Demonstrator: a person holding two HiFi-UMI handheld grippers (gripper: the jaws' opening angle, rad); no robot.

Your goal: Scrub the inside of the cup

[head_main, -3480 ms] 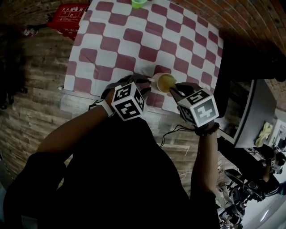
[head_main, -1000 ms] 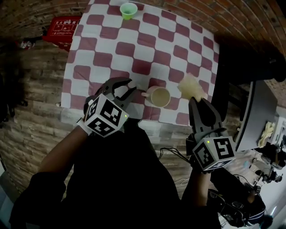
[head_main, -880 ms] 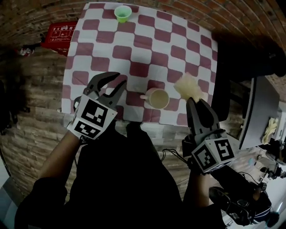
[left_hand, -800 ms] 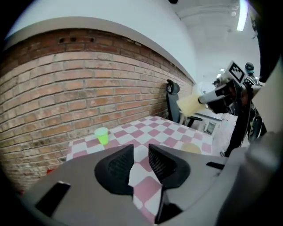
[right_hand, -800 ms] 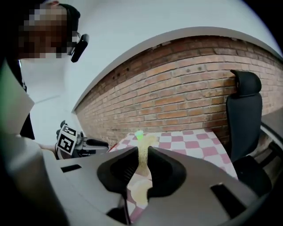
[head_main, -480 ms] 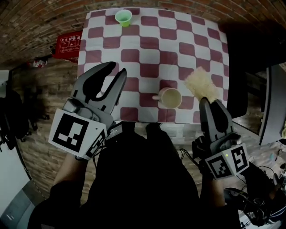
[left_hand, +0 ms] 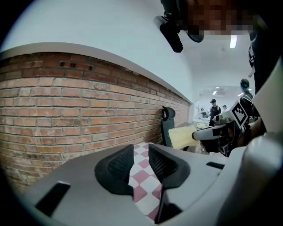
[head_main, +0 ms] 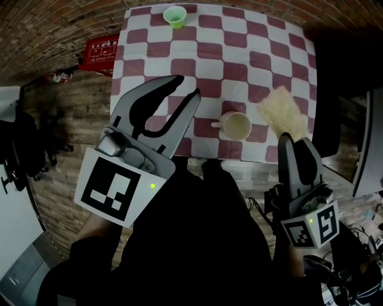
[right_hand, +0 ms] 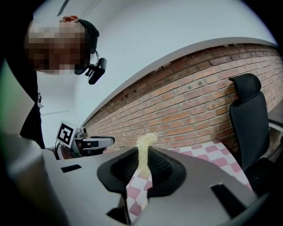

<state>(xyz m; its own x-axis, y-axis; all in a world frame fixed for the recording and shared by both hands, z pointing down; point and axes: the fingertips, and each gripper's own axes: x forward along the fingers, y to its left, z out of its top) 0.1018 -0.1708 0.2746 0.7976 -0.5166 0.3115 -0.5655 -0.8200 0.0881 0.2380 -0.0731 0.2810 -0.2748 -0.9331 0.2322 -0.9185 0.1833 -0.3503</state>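
Observation:
A pale mug (head_main: pixel 237 127) stands upright near the front edge of the red-and-white checked table (head_main: pixel 239 42), its handle pointing left and nothing touching it. My right gripper (head_main: pixel 295 141) is raised to the mug's right and shut on a yellow sponge (head_main: pixel 282 112), which sticks up between the jaws (right_hand: pixel 146 143). My left gripper (head_main: pixel 185 89) hangs high and to the left of the mug, open and empty. In the left gripper view, my left gripper (left_hand: pixel 140 161) shows checked cloth through the gap, with the sponge (left_hand: pixel 182 134) off to the right.
A small green cup (head_main: pixel 175 16) sits at the table's far edge. A red box (head_main: pixel 100 51) lies on the floor at the left. A black office chair (right_hand: pixel 247 119) stands by the brick wall (left_hand: pixel 66 110), to the table's right.
The sponge has come out of the mug and the left gripper has let go of the handle. Both grippers have risen toward the camera and moved apart; the mug stands alone.

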